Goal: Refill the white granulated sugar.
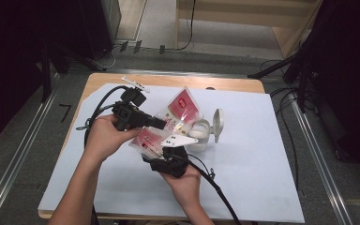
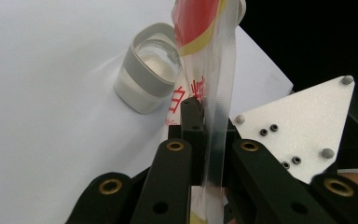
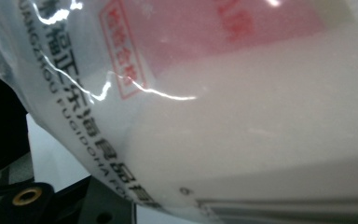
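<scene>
The clear plastic bag (image 1: 171, 124) with red print is hanging in the air above the white surface (image 1: 248, 183), between the person's two hands. The left hand-held gripper (image 2: 208, 128) is pinching the bag's thin edge between its black jaws, as the left gripper view is showing. The right hand-held gripper (image 1: 168, 157) is pressing up against the bag's lower part; its own view is looking straight into the plastic, so I cannot tell how its jaws are standing. A small white container (image 2: 149, 74) with its hinged lid (image 1: 218, 123) open is sitting on the surface just beside the bag.
</scene>
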